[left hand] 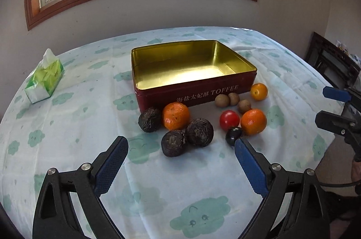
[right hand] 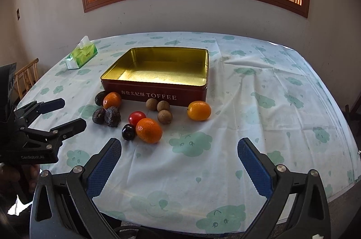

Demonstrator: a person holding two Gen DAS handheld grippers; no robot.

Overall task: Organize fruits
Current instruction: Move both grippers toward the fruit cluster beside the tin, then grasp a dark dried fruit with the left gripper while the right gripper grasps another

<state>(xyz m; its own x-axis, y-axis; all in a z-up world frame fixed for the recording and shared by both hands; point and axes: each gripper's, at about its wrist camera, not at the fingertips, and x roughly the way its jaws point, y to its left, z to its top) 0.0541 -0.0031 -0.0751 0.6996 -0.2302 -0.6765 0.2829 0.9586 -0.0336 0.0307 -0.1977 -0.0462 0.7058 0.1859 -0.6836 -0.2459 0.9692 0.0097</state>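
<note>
Fruits lie loose on the desk in front of the empty toffee tin; none is inside it yet. From the left wrist view, the left gripper hangs with fingers spread wide and empty, three dark wrinkled fruits just past its tips at 12 o'clock, a small dark plum by the 1 o'clock finger. Judging by the crowding, closing on one round fruit could nudge its neighbours and send them rolling.

From the right wrist view, the right gripper is likewise spread and empty; an orange sits at 11 o'clock beside a cherry tomato. A hard squeeze would probably burst the tomato, and both grippers reaching into the same cluster might collide.
</note>
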